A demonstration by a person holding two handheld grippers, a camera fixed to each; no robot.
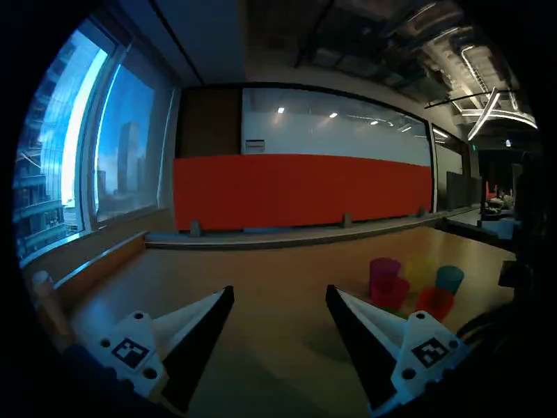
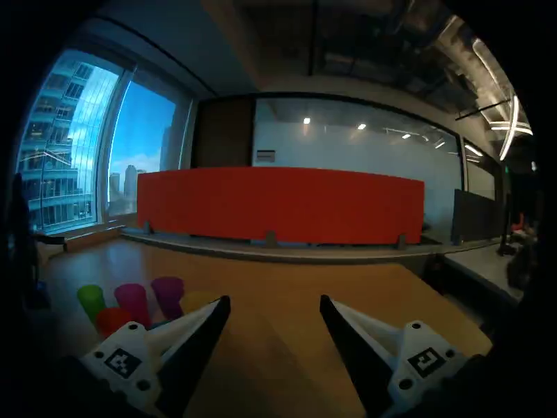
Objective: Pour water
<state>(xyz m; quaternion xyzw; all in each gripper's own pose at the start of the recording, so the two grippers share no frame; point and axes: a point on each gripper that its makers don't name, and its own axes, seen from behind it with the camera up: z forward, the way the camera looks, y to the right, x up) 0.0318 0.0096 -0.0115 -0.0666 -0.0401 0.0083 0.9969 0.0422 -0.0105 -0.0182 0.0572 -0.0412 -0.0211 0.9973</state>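
Tabletop: wide light-brown wooden tabletop, dimly lit, reaching back to the partition.
Partition: long red-orange screen panel, upright along the tabletop's far edge on small grey feet.
Windows: tall glass windows at the left, with blue sky and high-rise towers outside.
Rear wall: pale glass wall behind the partition, reflecting small ceiling spots; dark brown wall panel just beside it.
Ceiling: dark open ceiling with exposed ducts; white strip lights at the right.
Side furniture: grey neighbouring desk at the right.
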